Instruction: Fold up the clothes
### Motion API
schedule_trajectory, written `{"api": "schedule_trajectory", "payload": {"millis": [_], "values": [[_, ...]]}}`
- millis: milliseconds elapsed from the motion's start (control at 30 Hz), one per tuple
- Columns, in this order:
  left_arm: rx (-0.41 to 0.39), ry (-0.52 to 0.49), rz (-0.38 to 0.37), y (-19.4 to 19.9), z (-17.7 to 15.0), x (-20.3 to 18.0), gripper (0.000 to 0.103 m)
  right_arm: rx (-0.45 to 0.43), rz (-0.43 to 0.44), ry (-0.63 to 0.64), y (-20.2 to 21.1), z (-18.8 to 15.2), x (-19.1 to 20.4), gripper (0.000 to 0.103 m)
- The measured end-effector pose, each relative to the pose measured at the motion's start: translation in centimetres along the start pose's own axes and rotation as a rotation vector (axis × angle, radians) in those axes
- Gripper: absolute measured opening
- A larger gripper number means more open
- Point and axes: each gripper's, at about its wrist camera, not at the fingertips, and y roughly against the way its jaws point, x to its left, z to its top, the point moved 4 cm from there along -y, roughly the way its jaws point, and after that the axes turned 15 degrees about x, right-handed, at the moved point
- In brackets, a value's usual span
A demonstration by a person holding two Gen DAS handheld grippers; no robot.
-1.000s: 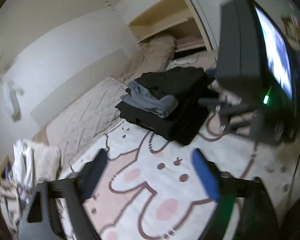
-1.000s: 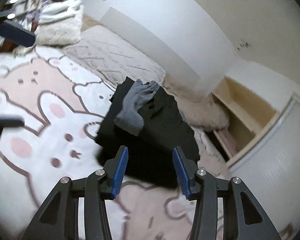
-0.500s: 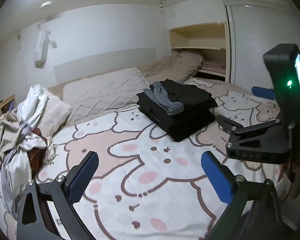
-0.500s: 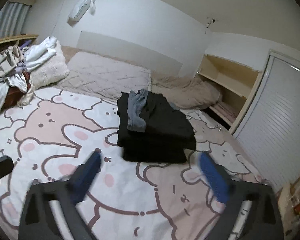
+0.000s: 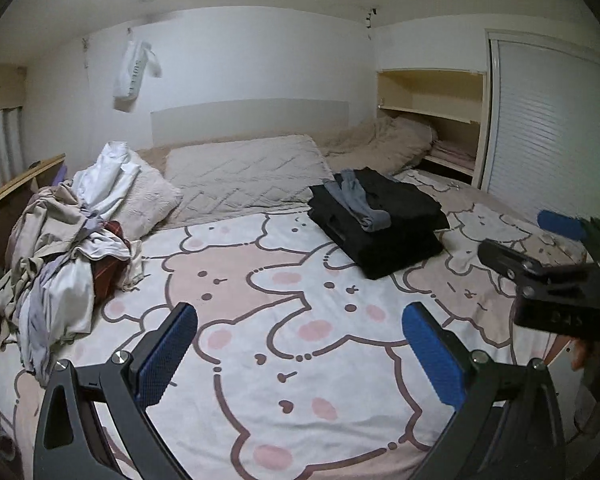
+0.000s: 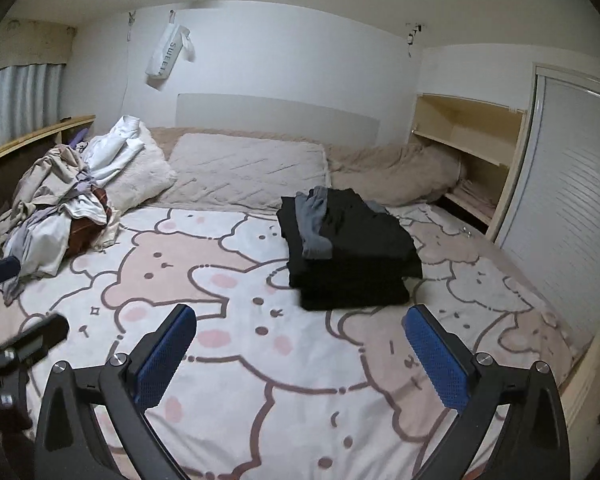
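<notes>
A stack of folded dark clothes (image 5: 384, 226) with a grey garment (image 5: 360, 204) on top lies on the bed's right half; it also shows in the right wrist view (image 6: 352, 256). A heap of unfolded light clothes (image 5: 60, 248) lies at the bed's left edge, and also shows in the right wrist view (image 6: 56, 208). My left gripper (image 5: 300, 354) is open and empty above the near part of the bear-print bedspread (image 5: 260, 304). My right gripper (image 6: 300, 354) is open and empty, held back from the stack. It also shows at the right of the left wrist view (image 5: 556, 264).
Quilted pillows (image 5: 244, 172) and a beige duvet (image 5: 384, 144) lie at the headboard. A wooden shelf niche (image 6: 468, 148) and a white slatted door (image 6: 568, 216) stand on the right. A wooden ledge (image 6: 28, 140) runs along the left.
Both grippers pulled back and levelled from close over the dark stack to a wide view of the bed. The right gripper's jaws opened wide.
</notes>
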Motion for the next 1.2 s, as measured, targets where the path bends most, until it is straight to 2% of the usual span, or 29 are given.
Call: {"api": "schedule_trajectory", "payload": {"millis": [467, 1200], "values": [[0.045, 0.119, 0.060, 1.2, -0.9, 4.4, 0.103, 0.014, -0.021, 0.043, 1.8, -1.5, 2.7, 0.103], [0.058, 0.134, 0.069, 1.7, -1.2, 4.4, 0.103, 0.035, -0.030, 0.061, 2.3, -1.7, 3.2, 0.103]]}}
